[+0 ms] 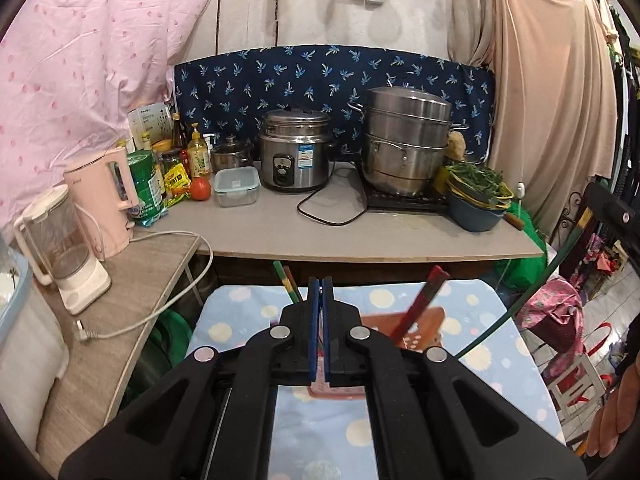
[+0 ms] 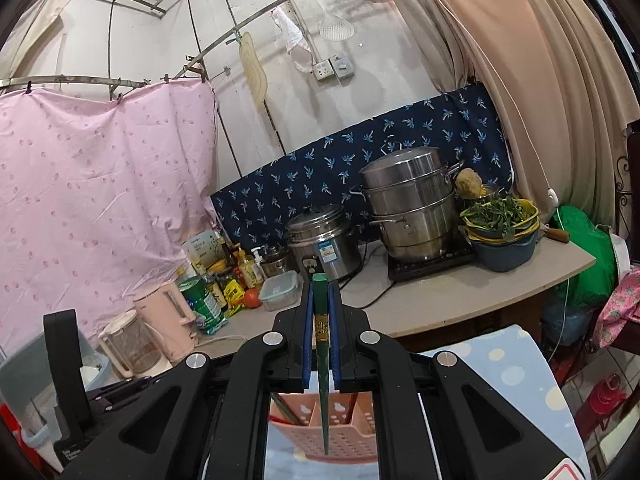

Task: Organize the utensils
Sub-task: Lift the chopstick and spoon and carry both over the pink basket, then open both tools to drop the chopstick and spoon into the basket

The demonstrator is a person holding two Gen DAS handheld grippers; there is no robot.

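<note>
My left gripper [image 1: 321,280] is shut, its blue pads together with nothing seen between them. It hangs over a low table with a blue dotted cloth [image 1: 248,320]. Beyond its fingers stands a pink perforated utensil holder [image 1: 430,322] with red chopsticks [image 1: 424,300] leaning in it, and striped chopsticks [image 1: 285,278] poke up to the left. My right gripper [image 2: 320,285] is shut on a green chopstick [image 2: 323,400] that runs lengthwise between the pads. Its thin end points down over the pink holder [image 2: 340,440].
Behind the table runs a grey counter [image 1: 360,236] with a rice cooker [image 1: 294,152], a stacked steamer pot [image 1: 406,140], a bowl of greens [image 1: 476,196], a pink kettle [image 1: 106,200], a clear jug [image 1: 60,240] and a loose cable [image 1: 168,308]. A person's hand [image 1: 616,416] shows at the right edge.
</note>
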